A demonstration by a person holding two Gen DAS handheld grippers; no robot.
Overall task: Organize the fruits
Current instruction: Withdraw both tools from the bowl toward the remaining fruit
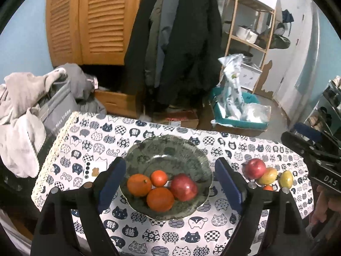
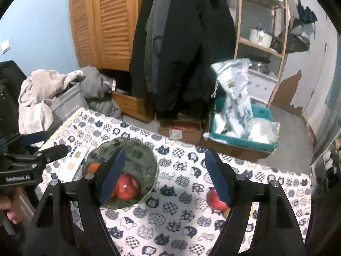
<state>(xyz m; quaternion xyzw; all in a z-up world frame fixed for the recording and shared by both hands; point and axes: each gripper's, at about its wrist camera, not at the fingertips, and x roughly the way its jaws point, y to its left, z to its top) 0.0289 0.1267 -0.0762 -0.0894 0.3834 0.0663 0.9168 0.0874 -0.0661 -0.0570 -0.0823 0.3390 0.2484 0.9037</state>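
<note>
A green glass bowl stands on the cat-print tablecloth. It holds three oranges and a red apple. My left gripper hangs above the bowl, open, with nothing between its fingers. To the right on the cloth lie a second red apple, a yellow-red fruit, a yellow-green fruit and a small orange. My right gripper is open and empty above the cloth between the bowl and the loose apple, which its right finger partly hides.
A small card with colour swatches lies left of the bowl. The table's far edge drops to a floor crowded with boxes and a teal bin. A grey laundry basket with clothes stands at the left.
</note>
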